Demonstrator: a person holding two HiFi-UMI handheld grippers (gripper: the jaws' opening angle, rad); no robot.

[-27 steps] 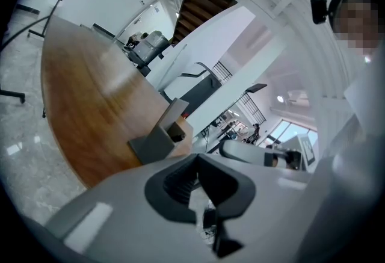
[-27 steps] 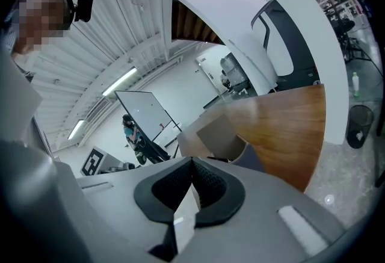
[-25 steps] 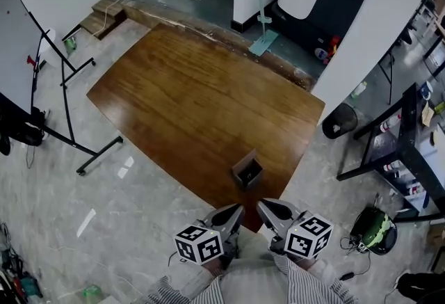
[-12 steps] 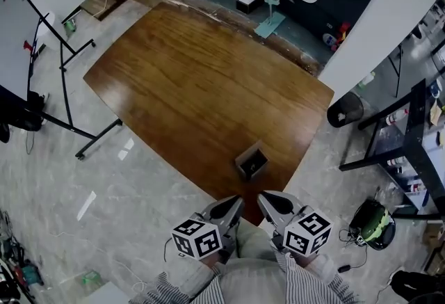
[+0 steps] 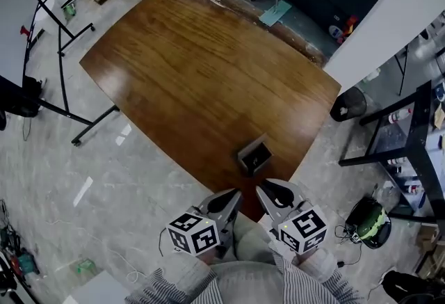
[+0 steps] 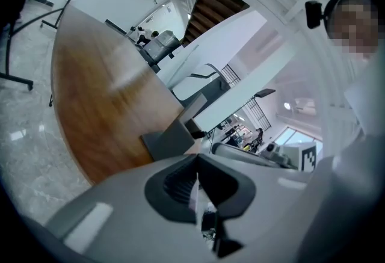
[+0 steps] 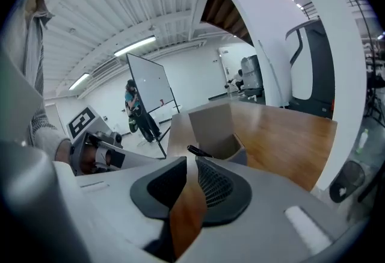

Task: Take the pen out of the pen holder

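Observation:
A small grey box pen holder [image 5: 254, 154] stands near the front edge of the brown wooden table [image 5: 195, 73]. In the right gripper view the pen holder [image 7: 218, 128] is close ahead, and a black pen [image 7: 198, 151] leans out of it toward me. My left gripper [image 5: 235, 195] and right gripper [image 5: 261, 190] hover side by side just short of the table edge, both apart from the holder. The left gripper [image 6: 195, 162] is shut on nothing. The right gripper [image 7: 189, 167] has just been opening; a narrow gap shows between its pads, with nothing in it.
A whiteboard on a black stand [image 5: 31, 45] is at the left. A black bin [image 5: 345, 105] and a black rack [image 5: 417, 149] stand to the right of the table. A green and black bag [image 5: 367, 220] lies on the floor at lower right.
Both grippers have sunk slightly at the table's near edge. The right gripper's marker cube has rolled. The holder now sits closer to the gripper tips in the head view.

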